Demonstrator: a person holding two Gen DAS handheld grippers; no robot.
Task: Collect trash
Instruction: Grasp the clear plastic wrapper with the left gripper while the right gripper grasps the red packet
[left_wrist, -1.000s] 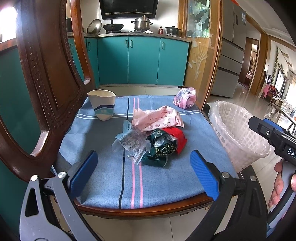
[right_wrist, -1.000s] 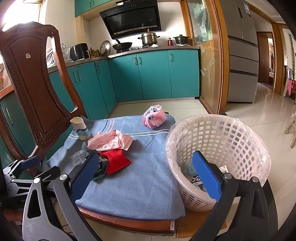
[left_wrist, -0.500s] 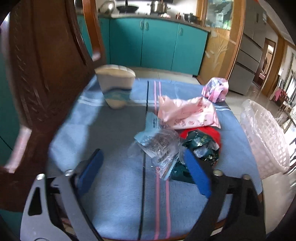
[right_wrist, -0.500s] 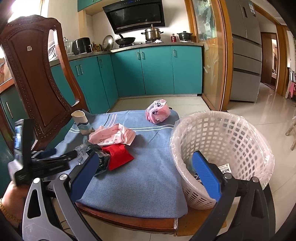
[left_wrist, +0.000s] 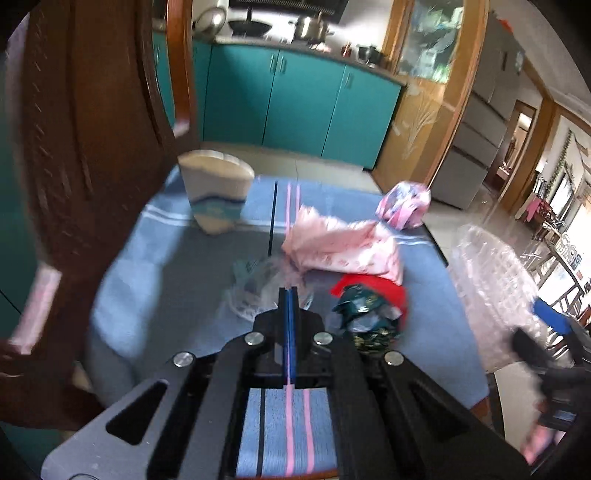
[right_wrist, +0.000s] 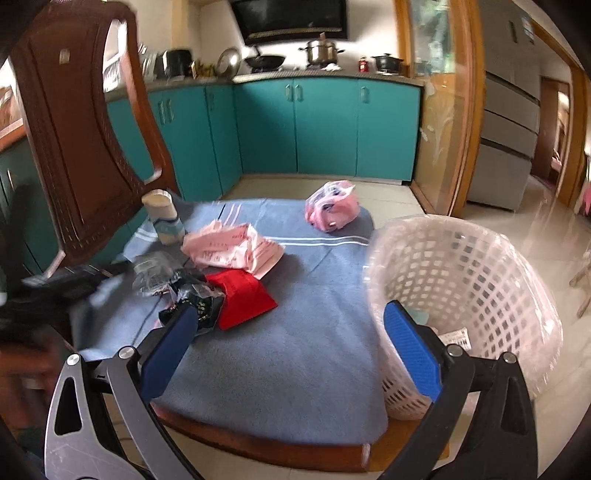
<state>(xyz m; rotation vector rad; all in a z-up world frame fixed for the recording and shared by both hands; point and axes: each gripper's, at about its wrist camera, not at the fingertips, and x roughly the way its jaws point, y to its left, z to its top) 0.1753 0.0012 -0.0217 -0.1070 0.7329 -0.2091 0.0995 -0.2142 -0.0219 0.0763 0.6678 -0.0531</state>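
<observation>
The left gripper (left_wrist: 289, 295) has its blue fingers (left_wrist: 291, 317) pressed together, their tips at the clear crinkled wrapper (left_wrist: 255, 291); blur hides whether any film is pinched between them. Left of and beyond the fingers a paper cup (left_wrist: 216, 195) stands upright on the blue cloth (left_wrist: 166, 280) covering the chair seat, near the wooden chair back (left_wrist: 85, 147). Ahead and slightly right of the tips lies a flat pink packet (left_wrist: 343, 247), with a crumpled pink bag (left_wrist: 404, 205) farther off toward the cloth's far corner. Just right of the fingers a dark green wrapper (left_wrist: 365, 317) sits on a red packet (left_wrist: 384, 291).

The right gripper (right_wrist: 291, 343) hovers with its fingers (right_wrist: 412, 347) spread wide and holding nothing. Its left finger overlaps the green wrapper in the right wrist view; its right finger is in front of the white mesh basket (right_wrist: 465, 295), which is lined with clear plastic, holds some scraps, and stands at the seat's right edge.
</observation>
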